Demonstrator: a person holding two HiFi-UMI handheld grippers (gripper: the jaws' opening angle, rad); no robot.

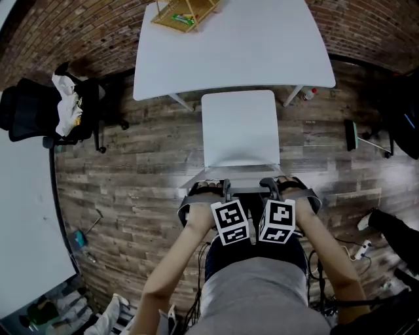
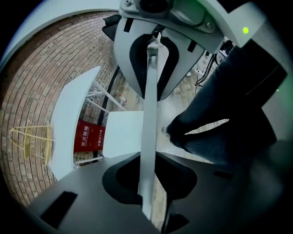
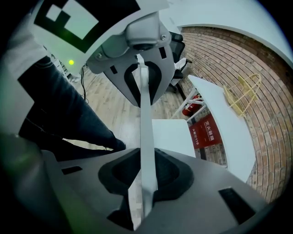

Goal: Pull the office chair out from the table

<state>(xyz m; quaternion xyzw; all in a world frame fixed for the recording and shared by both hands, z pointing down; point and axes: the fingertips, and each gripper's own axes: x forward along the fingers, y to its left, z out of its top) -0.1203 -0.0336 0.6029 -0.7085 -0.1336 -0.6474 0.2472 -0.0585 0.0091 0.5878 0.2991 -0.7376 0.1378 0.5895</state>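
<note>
Left gripper, right gripper: jaws clamped on thin backrest top edge of white plastic office chair. Seat front just at white counter edge. Risks: thin edge slips from jaws; uneven pull skews chair; high pull tips it backward.

White table, yellow rack at its far edge, wood-plank floor beneath

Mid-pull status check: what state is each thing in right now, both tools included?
White chair: upright, seat almost entirely out from under the table.
Left tool: shut on the top edge of the backrest.
Right tool: shut on the same edge, beside the left one.
Black chair: standing off to the left, white cloth draped on it.
</note>
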